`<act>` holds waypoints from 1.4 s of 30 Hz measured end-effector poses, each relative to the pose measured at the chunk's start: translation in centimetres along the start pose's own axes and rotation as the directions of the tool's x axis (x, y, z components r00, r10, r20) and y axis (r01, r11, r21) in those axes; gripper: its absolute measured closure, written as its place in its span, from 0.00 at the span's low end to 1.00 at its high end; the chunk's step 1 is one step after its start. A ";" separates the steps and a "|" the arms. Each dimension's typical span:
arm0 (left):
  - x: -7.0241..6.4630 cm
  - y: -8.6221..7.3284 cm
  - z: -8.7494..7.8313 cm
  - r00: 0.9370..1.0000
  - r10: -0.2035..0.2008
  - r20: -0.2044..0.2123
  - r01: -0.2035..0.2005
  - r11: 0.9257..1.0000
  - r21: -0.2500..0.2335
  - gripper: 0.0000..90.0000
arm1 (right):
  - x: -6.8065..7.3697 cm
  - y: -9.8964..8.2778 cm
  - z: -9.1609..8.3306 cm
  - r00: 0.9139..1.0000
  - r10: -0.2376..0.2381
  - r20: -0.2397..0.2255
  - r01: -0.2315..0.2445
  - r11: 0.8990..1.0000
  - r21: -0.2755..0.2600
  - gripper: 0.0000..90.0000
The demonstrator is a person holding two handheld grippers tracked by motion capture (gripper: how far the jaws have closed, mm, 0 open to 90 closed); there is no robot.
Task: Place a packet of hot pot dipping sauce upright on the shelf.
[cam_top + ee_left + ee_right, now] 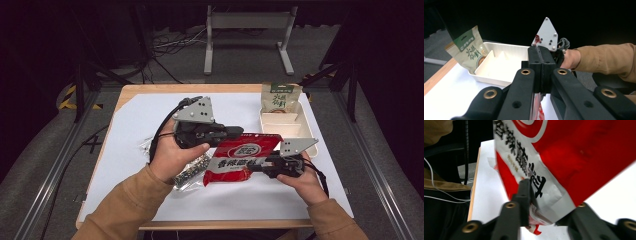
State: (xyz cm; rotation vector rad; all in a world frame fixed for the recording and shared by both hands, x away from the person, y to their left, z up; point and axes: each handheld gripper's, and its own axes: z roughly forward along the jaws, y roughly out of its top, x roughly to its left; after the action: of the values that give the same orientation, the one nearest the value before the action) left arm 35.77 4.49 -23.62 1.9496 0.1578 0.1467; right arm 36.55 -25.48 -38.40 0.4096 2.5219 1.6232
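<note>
Reaching in from the bottom of the frame, both forearms converge mid-frame above the desk, each hand-held gripper (left, right) clamped on the lifted red packet.

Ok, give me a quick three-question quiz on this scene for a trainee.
1. What do the left gripper and the right gripper both have between their fingers?
2. True or false: the green bag lies flat in the middle of the table.
3. The clear packet lies: A in the tray, B on the table by the left hand, C on the floor.
Key: 1 the red bag; 2 false, the green bag stands at the far end of the white tray; 3 B.
</note>
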 end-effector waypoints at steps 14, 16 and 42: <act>0.5 -0.6 -0.8 1.000 -0.028 -0.012 0.028 0.999 -0.019 0.99 | 0.2 1.0 -1.2 1.000 -0.011 -0.017 0.012 0.999 0.031 0.99; 0.6 -0.7 -0.9 1.000 -0.027 -0.011 0.027 1.000 -0.016 0.99 | 0.2 1.2 -1.3 1.000 -0.014 -0.016 0.015 0.999 0.037 0.99; 1.6 -4.3 -4.4 0.985 -0.105 -0.134 0.098 0.993 -0.061 0.55 | -0.8 4.2 -3.7 1.000 -0.026 0.012 0.024 0.991 0.134 1.00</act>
State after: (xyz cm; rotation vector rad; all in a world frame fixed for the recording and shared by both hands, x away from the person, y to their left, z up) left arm 36.36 10.38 -25.89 1.8729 0.3401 0.2158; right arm 37.09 -27.29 -33.12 0.3994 2.6235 1.4424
